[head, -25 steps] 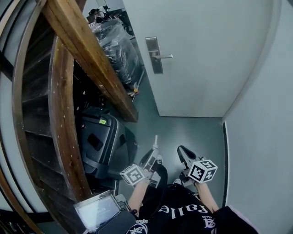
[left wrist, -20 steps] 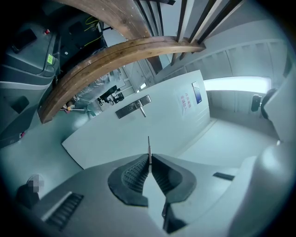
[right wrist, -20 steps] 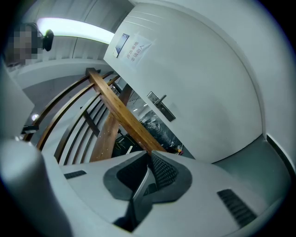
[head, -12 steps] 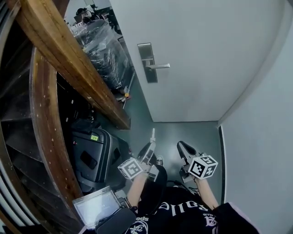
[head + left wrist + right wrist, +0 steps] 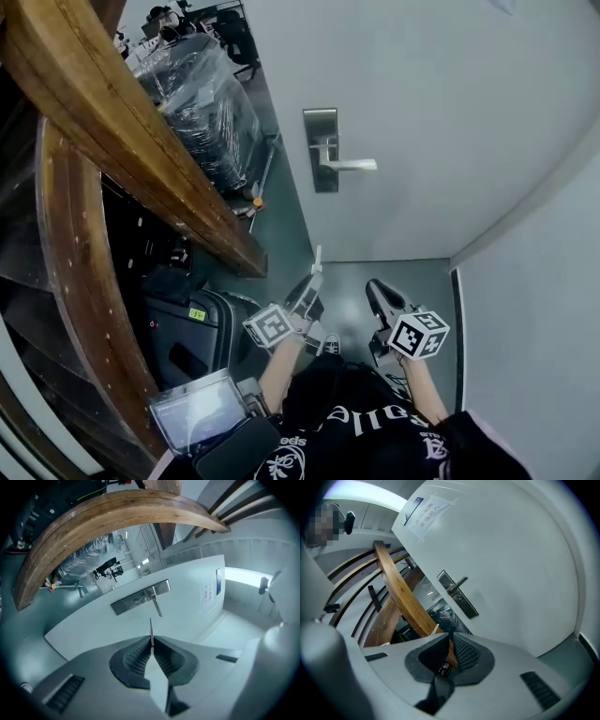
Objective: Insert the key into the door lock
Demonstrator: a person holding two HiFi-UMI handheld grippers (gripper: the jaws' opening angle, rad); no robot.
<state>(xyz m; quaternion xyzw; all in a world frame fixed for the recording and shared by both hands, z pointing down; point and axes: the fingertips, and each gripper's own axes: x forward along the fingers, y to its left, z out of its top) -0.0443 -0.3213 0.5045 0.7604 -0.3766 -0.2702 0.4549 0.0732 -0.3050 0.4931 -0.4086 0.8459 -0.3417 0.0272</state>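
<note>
One key [image 5: 151, 629] stands pinched in the closed jaws of the left gripper [image 5: 151, 645], blade aimed up at the door lock [image 5: 138, 598], well short of it. The right gripper [image 5: 450, 643], jaws pressed together and empty, is no nearer the lock.

One key [image 5: 150, 629], one door [image 5: 422, 112], one handle [image 5: 352, 165], perhaps one laptop [image 5: 192, 422]; two tools: left tool [image 5: 309, 286], right tool [image 5: 377, 289].

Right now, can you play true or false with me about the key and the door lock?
1. The left gripper pinches the key. True.
2. The key sits inside the lock plate. False: it is in the air, short of the plate.
3. The door handle is a round knob. False: it is a straight lever.
4. The right gripper is shut with nothing in it. True.
</note>
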